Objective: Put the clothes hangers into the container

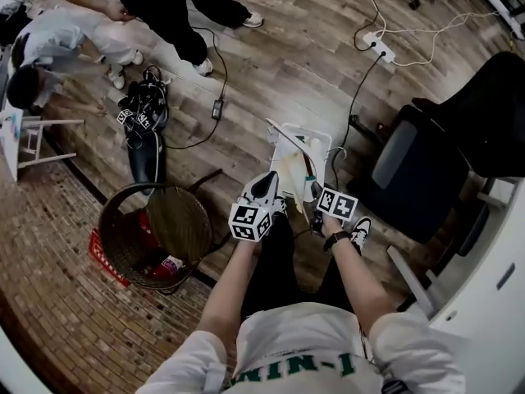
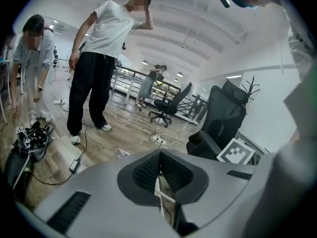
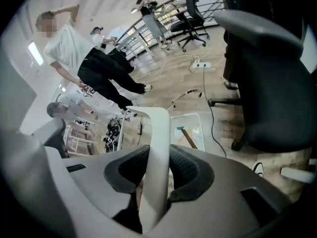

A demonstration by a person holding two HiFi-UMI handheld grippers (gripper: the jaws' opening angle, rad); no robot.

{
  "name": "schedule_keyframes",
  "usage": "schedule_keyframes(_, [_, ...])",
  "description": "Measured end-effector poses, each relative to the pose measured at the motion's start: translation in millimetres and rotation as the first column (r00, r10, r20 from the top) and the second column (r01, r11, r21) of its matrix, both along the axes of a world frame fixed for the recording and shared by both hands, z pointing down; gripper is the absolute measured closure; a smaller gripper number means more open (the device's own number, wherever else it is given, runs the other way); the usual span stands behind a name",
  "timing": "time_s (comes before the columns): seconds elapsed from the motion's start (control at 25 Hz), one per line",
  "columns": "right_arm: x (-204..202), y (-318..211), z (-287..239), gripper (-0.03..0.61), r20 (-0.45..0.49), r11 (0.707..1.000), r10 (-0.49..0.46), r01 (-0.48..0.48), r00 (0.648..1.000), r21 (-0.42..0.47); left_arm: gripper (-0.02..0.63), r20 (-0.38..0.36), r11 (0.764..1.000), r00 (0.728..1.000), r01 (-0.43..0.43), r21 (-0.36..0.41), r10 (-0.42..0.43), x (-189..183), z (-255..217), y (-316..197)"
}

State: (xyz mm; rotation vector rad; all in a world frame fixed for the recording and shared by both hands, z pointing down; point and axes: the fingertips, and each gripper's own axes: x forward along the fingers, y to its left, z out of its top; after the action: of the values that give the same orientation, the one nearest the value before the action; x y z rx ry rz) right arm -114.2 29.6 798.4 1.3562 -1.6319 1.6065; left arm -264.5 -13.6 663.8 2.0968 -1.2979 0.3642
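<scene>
A white plastic clothes hanger (image 3: 157, 133) stands up between my right gripper's (image 3: 159, 151) jaws, which are shut on its broad arm. In the head view both grippers hang close together over a clear plastic container (image 1: 321, 135) on the wooden floor, the left gripper (image 1: 264, 190) beside the right gripper (image 1: 312, 192). The container (image 3: 197, 119) holds a wooden-looking hanger (image 3: 187, 136). My left gripper's (image 2: 159, 155) jaws meet at the tips, with a thin white bar of the hanger (image 2: 159, 198) running between them.
A round wicker basket (image 1: 156, 232) stands over a red crate (image 1: 105, 257) at the left. A black office chair (image 1: 426, 171) is right of the container. Cables and a power strip (image 1: 379, 48) lie beyond. Two people (image 1: 176, 6) stand at the back left, near a black bundle of gear (image 1: 143, 109).
</scene>
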Motion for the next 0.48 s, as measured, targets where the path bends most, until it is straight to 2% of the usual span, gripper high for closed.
schedule_keyframes(0.12, [-10.8, 17.8, 57.0, 0.440, -0.010, 0.992, 0.082, -0.083, 0.997, -0.095, 0.603, 0.001, 0.999, 1.000, -0.028, -0.036, 0.028, -8.0, 44.4, -4.5])
schedule_keyframes(0.28, [-16.0, 45.6, 129.9, 0.440, -0.055, 0.962, 0.184, -0.192, 0.981, -0.192, 0.603, -0.013, 0.996, 0.999, -0.043, -0.073, 0.042, -15.7, 102.2, -13.7])
schedule_keyframes(0.48, [-4.7, 71.5, 211.4, 0.440, -0.137, 0.926, 0.256, -0.284, 0.957, -0.249, 0.603, -0.015, 0.987, 0.997, -0.077, -0.144, 0.075, -18.7, 183.1, -6.3])
